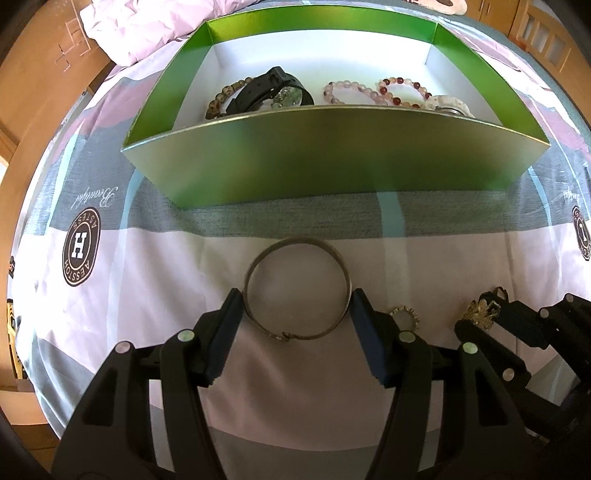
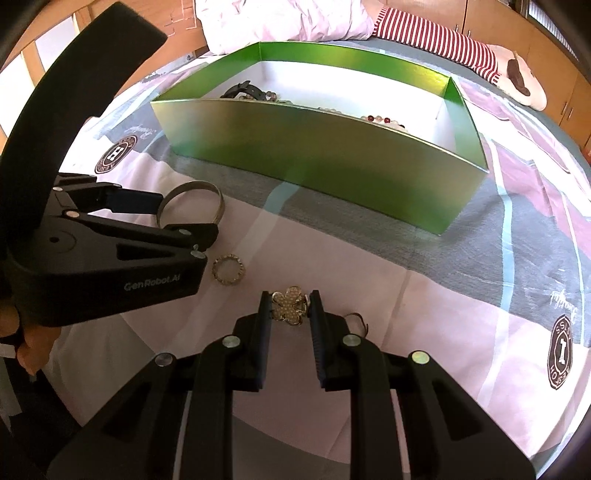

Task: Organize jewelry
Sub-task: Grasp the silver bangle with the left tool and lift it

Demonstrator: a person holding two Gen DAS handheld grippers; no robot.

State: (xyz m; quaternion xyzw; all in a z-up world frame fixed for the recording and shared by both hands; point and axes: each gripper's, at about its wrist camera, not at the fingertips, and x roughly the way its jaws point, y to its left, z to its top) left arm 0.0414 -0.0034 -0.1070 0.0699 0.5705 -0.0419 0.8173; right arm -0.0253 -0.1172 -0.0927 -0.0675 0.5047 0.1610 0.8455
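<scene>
A thin metal bangle (image 1: pixel 295 242) lies flat on the bedsheet in front of the green box (image 1: pixel 332 155). My left gripper (image 1: pixel 297 299) is shut on it, one pad pressing each side of the hoop. The right wrist view shows the same grip from the side: the left gripper (image 2: pixel 186 218) holds the bangle (image 2: pixel 192 185). My right gripper (image 2: pixel 290 299) is shut on a small pearly flower-shaped ornament (image 2: pixel 290 306), low over the sheet; it also shows at the left view's right edge (image 1: pixel 484 315). A small studded ring (image 2: pixel 240 266) lies loose between the two grippers.
The box holds a black watch (image 1: pixel 269 88), brown beads (image 1: pixel 221 99), pink and red bead bracelets (image 1: pixel 369 92) and a white piece (image 1: pixel 447 103). A crumpled duvet (image 2: pixel 280 22) and a red-striped fabric (image 2: pixel 436 40) lie behind it. A hand (image 2: pixel 22 332) grips the left tool.
</scene>
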